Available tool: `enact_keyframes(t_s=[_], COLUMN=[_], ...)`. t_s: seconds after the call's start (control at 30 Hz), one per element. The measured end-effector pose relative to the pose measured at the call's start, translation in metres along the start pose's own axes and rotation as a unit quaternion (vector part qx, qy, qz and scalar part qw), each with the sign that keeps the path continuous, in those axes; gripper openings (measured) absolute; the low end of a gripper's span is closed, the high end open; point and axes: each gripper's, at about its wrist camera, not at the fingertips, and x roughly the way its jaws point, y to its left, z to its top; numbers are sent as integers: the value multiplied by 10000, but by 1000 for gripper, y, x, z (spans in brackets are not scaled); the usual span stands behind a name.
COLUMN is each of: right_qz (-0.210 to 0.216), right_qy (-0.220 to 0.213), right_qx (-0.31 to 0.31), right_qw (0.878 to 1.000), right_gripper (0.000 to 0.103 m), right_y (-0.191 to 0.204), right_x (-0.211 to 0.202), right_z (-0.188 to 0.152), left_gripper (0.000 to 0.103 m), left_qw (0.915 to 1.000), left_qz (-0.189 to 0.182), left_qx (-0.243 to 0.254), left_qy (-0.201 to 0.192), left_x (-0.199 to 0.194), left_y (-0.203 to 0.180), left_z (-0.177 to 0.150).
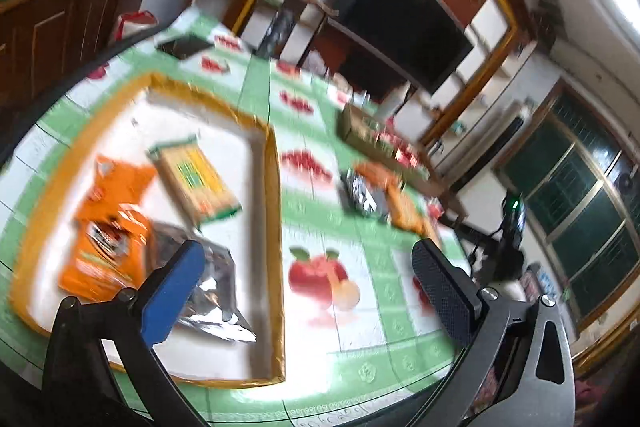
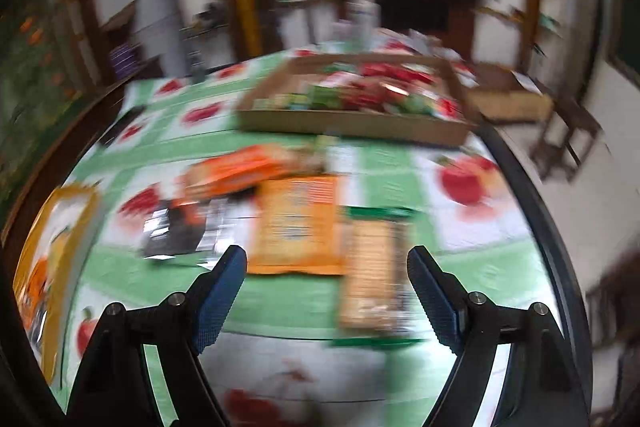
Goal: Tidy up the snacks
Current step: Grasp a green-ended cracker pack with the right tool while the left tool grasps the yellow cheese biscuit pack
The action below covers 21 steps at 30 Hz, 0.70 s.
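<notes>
In the left wrist view a white tray with a gold rim (image 1: 276, 227) holds two orange packets (image 1: 108, 251), a yellow-and-green cracker packet (image 1: 196, 179) and a silver foil packet (image 1: 212, 287). My left gripper (image 1: 308, 251) is open and empty, straddling the tray's right rim, one finger over the foil packet. The right wrist view, blurred, has my right gripper (image 2: 326, 253) open and empty just above loose snacks on the tablecloth: an orange packet (image 2: 298, 223), a cracker packet with green ends (image 2: 374, 275), a silver-black packet (image 2: 180, 231) and an orange box (image 2: 236, 171).
A round table with a green apple-print cloth (image 2: 120, 279) carries everything. A cardboard tray (image 2: 352, 125) full of red and green snacks sits at the far side. The gold-rimmed tray (image 2: 68, 227) lies at the left edge. A dark phone (image 1: 184, 45), shelves and a television stand beyond.
</notes>
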Motion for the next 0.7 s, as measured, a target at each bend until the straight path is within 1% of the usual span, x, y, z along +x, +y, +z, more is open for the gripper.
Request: enact_keyframes(t_s=[0.1, 0.27, 0.43, 0.5, 0.53, 0.57, 0.6, 0.7], right_qz=[-46, -109, -168, -50, -20, -15, 6, 173], right_qy=[113, 176, 353, 337, 333, 301, 276, 209], right_qx=[100, 54, 6, -50, -54, -33, -1, 297], right_qw=[9999, 9998, 9992, 9994, 9994, 9995, 9996, 9992], right_gripper=[84, 84, 83, 74, 60, 54, 49, 49], right_y=[-15, -16, -11, -11, -11, -13, -15, -30], right_x=[10, 31, 54, 56, 57, 56, 55, 54], right_z=[-3, 1, 1, 0, 0, -1, -1, -2], left_gripper=[103, 103, 103, 103, 103, 103, 103, 103], left_qw=[9998, 9989, 9976, 9970, 9964, 9959, 9953, 9925], left_qz=[-74, -22, 30, 19, 3, -18, -63, -230], left_qx=[102, 347, 479, 540, 584, 611, 638, 790], left_qy=[173, 320, 495, 562, 620, 665, 730, 910], left_x=[10, 16, 27, 32, 37, 40, 46, 66], left_y=[-15, -37, -50, -56, -61, -64, -69, -91], left_z=[-6, -12, -17, -16, -15, -14, -13, -9])
